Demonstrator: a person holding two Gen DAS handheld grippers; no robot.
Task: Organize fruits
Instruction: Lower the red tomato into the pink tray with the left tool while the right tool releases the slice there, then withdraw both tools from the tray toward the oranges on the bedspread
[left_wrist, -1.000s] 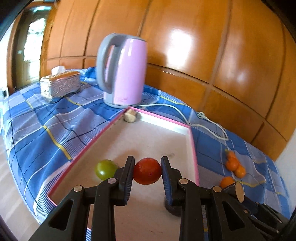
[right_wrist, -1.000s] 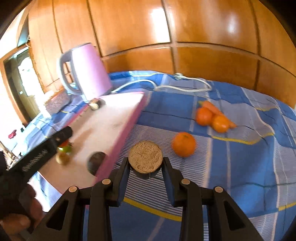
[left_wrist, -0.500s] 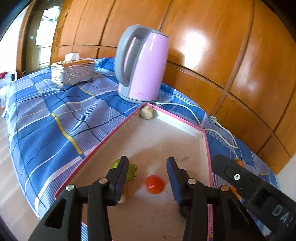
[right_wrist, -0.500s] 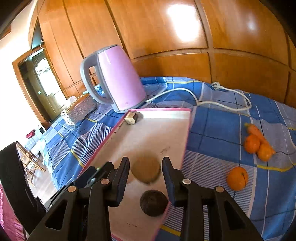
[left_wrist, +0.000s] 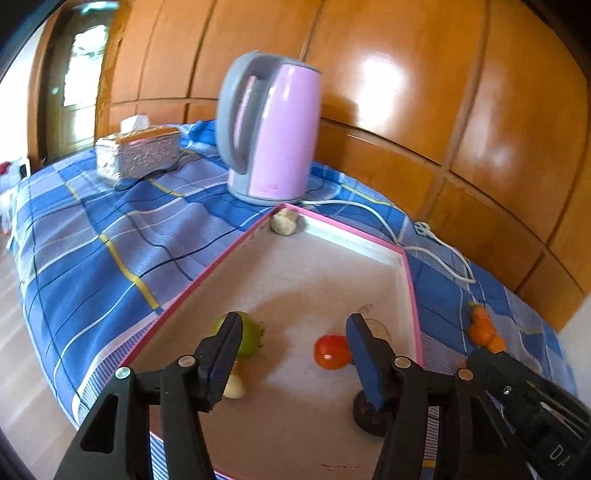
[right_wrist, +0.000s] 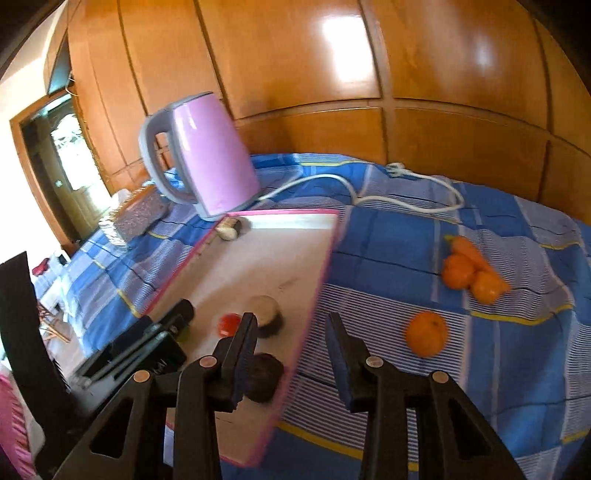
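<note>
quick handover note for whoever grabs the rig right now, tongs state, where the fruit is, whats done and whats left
Left tongs: open, empty, jaws just opened; the tomato lies in the tray.
Right tongs: open, empty.
Done: also in the tray are a green fruit, a brown fruit and a dark fruit.
Left: the orange and the orange cluster, on the cloth to the tray's right.

Bright daylight enters from the doorway (left_wrist: 79, 92) at upper left, overexposed there. Glare patches shine on the wood panels (right_wrist: 347, 48) (upper centre). Fisheye bending and dark vignette at corners; right view slightly motion-blurred.
</note>
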